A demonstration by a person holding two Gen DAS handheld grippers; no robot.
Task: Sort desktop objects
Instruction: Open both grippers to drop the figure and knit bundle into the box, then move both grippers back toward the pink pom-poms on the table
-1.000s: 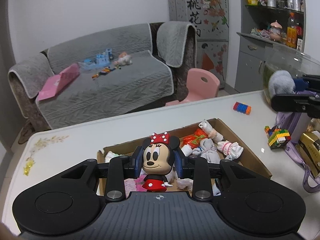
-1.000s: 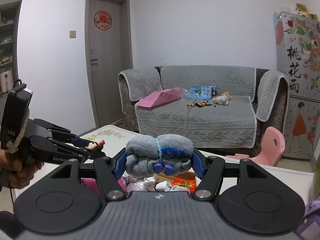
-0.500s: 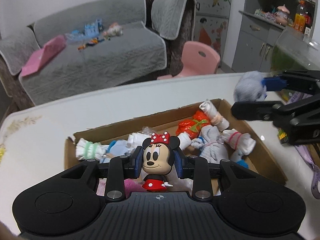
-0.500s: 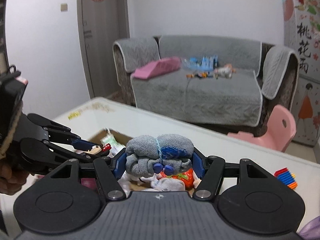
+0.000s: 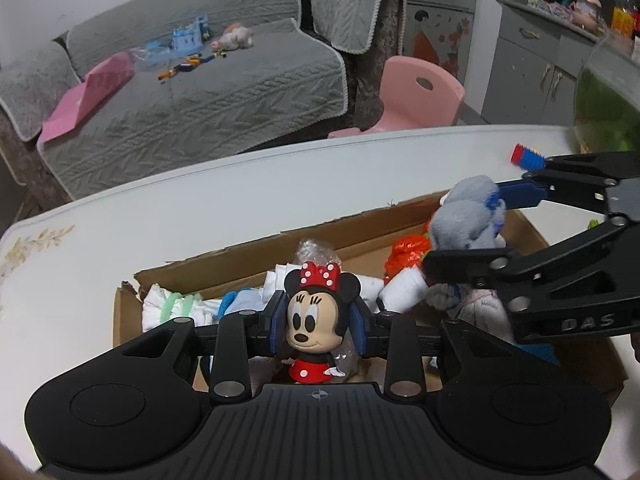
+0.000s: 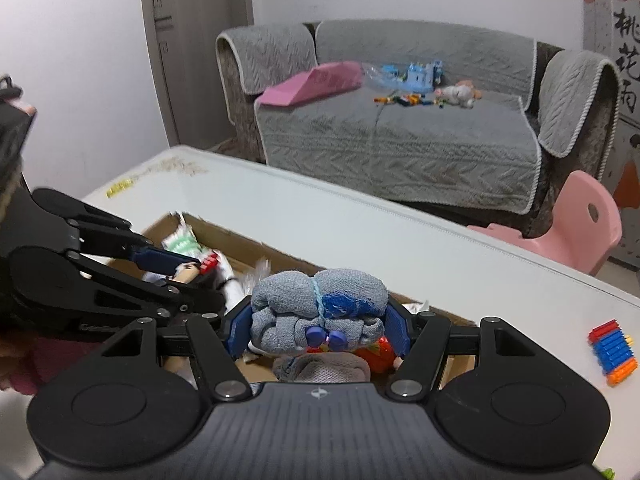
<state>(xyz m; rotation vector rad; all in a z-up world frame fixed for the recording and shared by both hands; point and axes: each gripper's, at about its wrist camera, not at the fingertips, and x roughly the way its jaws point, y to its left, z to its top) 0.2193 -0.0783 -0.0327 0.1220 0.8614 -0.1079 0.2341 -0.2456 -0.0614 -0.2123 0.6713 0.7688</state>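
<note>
Both grippers have dropped over the box (image 5: 168, 276): left (image 5: 318, 316) clamped on Minnie (image 5: 316, 312), right (image 6: 318, 326) clamped on the sock roll (image 6: 318, 312). Probably release next, though clearance is hard to judge.

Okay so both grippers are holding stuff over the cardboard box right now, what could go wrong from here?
1. The left gripper and right gripper hang close together over the cardboard box, so their arms might bump.
2. The box is already crowded with sock bundles; the Minnie figure, if dropped, may land tilted on them.
3. The grey sock bundle could roll toward the box's far wall and spill onto the table.
</note>
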